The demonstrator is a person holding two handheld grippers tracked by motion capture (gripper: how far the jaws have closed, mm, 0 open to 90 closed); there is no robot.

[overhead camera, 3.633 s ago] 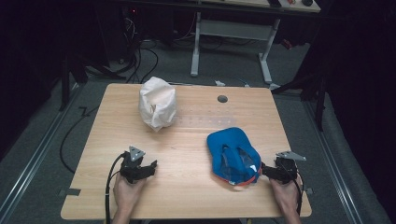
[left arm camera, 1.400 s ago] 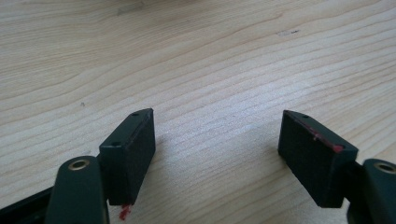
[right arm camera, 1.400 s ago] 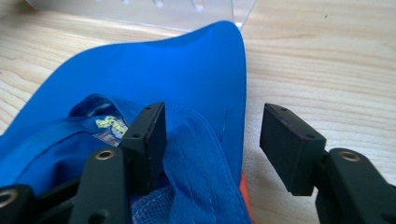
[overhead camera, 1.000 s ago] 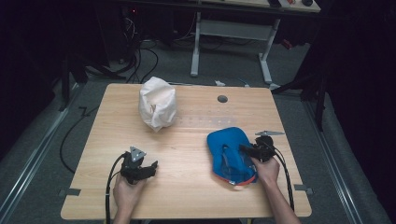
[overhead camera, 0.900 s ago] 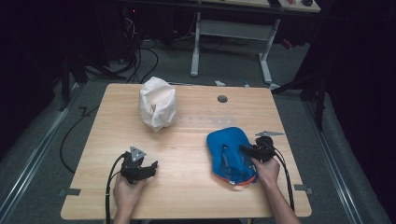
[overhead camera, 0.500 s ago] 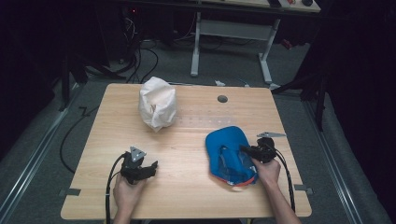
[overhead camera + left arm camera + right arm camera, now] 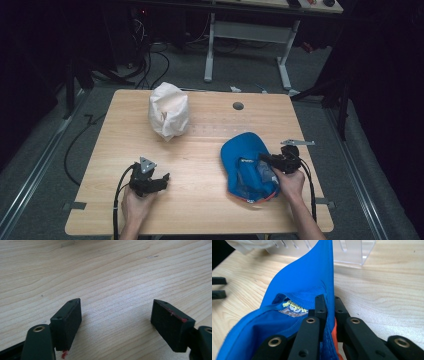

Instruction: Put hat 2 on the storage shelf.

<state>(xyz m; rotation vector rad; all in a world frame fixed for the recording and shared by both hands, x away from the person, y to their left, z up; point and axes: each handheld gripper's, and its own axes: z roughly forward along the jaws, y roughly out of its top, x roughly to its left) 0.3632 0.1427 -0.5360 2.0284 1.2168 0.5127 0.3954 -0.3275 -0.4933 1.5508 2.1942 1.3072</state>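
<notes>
The right gripper (image 7: 329,312) is pinching the edge of the blue cap (image 7: 247,167), which is lying upside down near the right side of the wooden table (image 7: 200,150). To lift it well, I'd judge the person should be keeping that pinch firm and raising slowly, so the floppy fabric isn't slipping out or dragging. Its jaws have just been closing and are now clamped tight on the cap's rim. The left gripper (image 7: 116,322) is resting at the near left, jaws spread wide, holding nothing.
</notes>
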